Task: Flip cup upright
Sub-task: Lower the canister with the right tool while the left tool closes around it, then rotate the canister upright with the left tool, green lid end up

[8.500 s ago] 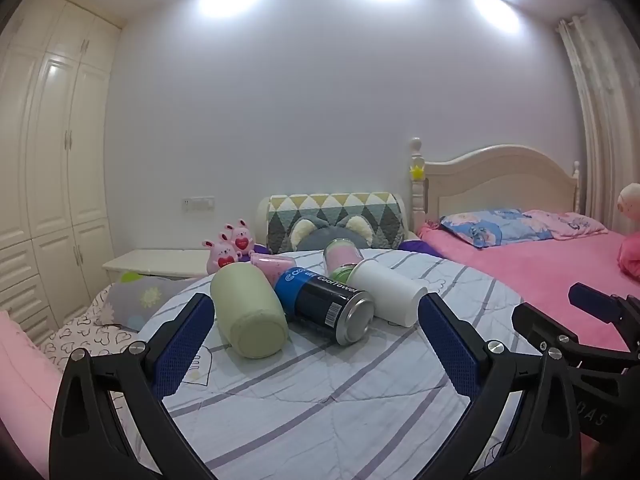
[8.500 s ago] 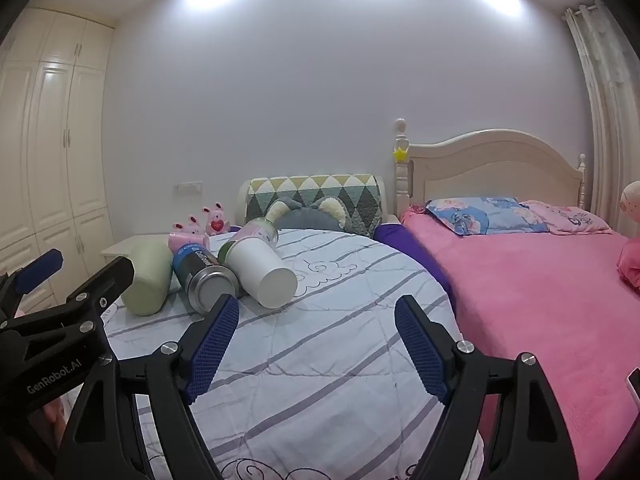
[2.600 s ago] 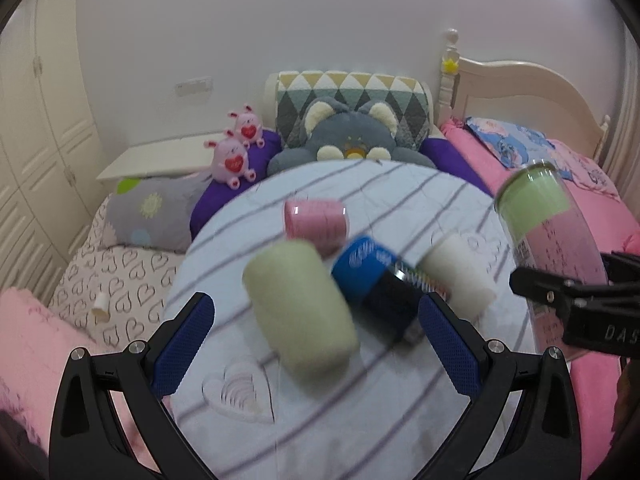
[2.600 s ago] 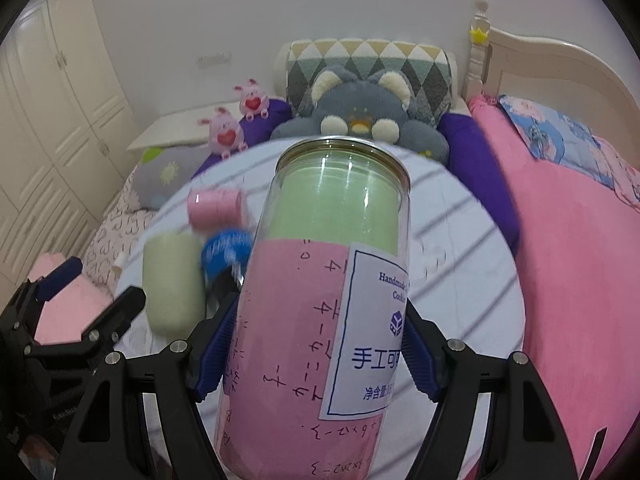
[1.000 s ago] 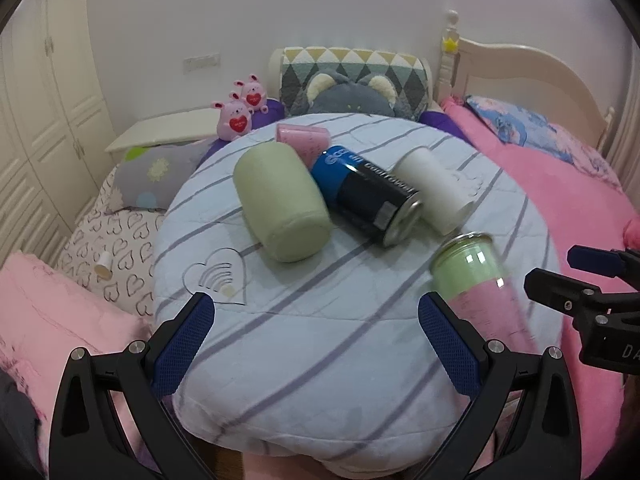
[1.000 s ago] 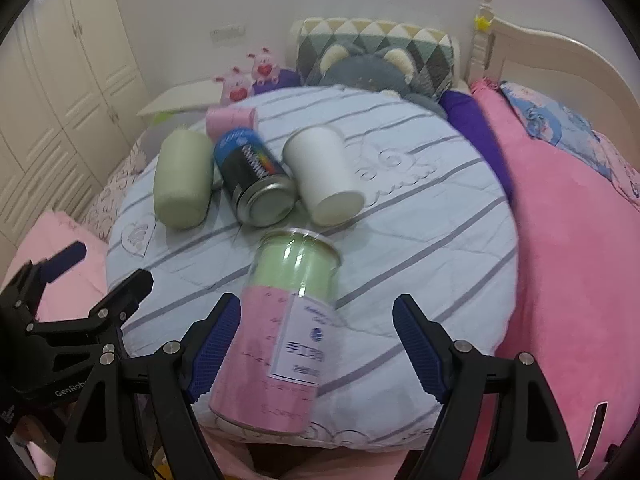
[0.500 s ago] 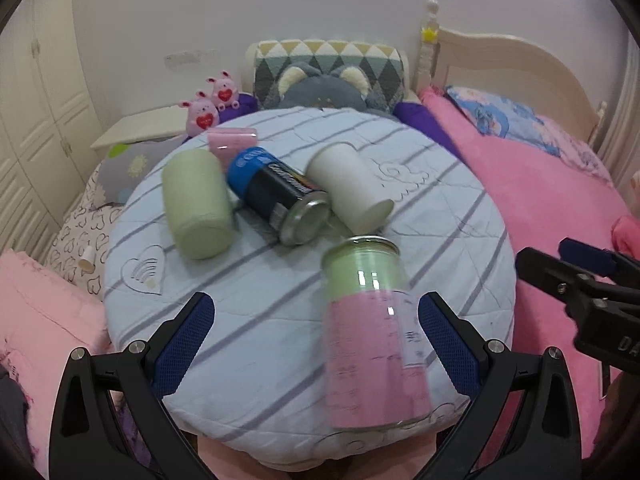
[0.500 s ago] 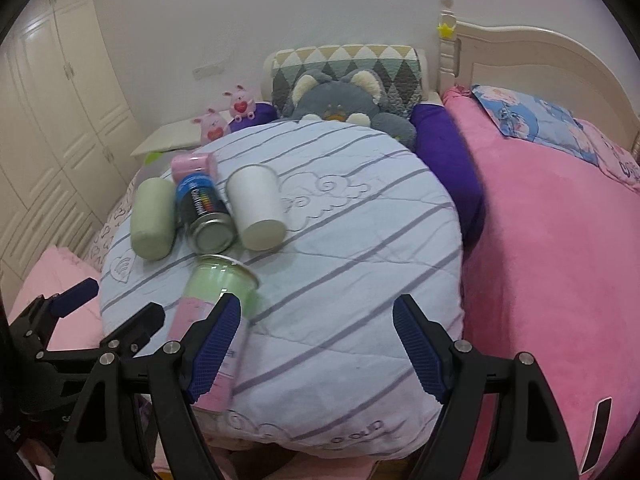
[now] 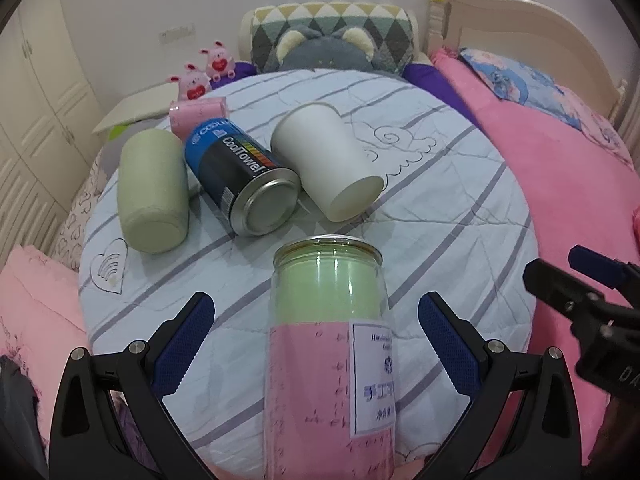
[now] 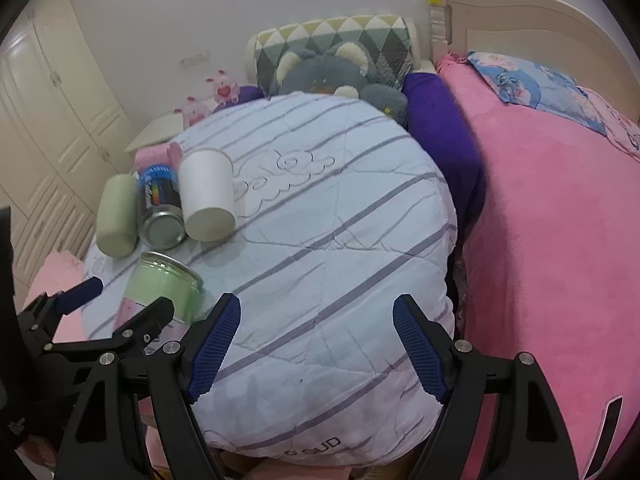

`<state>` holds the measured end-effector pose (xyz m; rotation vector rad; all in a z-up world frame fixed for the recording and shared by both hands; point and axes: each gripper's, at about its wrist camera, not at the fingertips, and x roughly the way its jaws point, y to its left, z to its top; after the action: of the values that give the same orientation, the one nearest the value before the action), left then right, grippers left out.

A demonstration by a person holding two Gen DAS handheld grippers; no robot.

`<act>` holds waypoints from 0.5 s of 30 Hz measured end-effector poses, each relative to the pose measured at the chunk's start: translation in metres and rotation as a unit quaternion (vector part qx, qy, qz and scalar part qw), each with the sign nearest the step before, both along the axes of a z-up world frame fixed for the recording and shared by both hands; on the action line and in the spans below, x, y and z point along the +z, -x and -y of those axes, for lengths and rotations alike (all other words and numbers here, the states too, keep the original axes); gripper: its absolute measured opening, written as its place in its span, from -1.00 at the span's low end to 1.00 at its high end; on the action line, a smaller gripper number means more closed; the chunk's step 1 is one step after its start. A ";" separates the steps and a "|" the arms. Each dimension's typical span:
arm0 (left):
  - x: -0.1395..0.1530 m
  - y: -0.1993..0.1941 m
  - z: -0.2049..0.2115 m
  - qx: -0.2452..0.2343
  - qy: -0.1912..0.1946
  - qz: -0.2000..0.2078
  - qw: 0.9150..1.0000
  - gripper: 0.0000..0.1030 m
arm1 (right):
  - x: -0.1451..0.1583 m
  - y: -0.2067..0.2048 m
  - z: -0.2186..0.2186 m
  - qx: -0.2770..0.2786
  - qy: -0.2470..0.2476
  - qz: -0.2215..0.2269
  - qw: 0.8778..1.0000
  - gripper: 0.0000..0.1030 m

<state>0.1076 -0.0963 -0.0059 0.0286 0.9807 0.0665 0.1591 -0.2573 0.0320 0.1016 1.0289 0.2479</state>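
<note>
1. The left gripper (image 9: 316,328) is held open around the clear, pink-labelled jar-shaped cup (image 9: 330,344), untouched by its pads.
2. That cup is seen standing upright, nearer than the white paper cup (image 9: 326,164).
3. The right gripper (image 10: 316,344), right of the upright cup, is spread and empty; another lying cup is probably to be grasped next.

A round cushion (image 9: 440,200) covered in pale blue, grey-striped quilting carries everything. At its ten o'clock side a green cup (image 9: 154,196), a blue can (image 9: 240,180) and a white paper cup (image 9: 328,166) lie side by side, a pink roll (image 9: 196,114) behind them. At six o'clock stands a clear jar (image 9: 330,356).
</note>
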 end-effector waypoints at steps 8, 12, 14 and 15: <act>-0.006 -0.011 0.001 0.011 0.005 -0.009 1.000 0.30 | -0.007 -0.011 0.001 0.012 0.001 -0.013 1.000 0.55; -0.006 -0.011 0.004 0.009 -0.009 -0.004 1.000 0.30 | -0.010 -0.014 0.003 0.010 0.003 -0.019 1.000 0.55; -0.006 -0.011 0.005 0.009 -0.010 -0.003 1.000 0.30 | -0.012 -0.015 0.004 0.007 0.003 -0.022 1.000 0.55; -0.006 -0.011 0.005 0.008 -0.010 -0.003 1.000 0.30 | -0.012 -0.014 0.004 0.007 0.003 -0.023 1.000 0.55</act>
<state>0.1187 -0.1012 -0.0121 0.0387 0.9872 0.0907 0.1734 -0.2617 0.0200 0.0961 1.0759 0.2562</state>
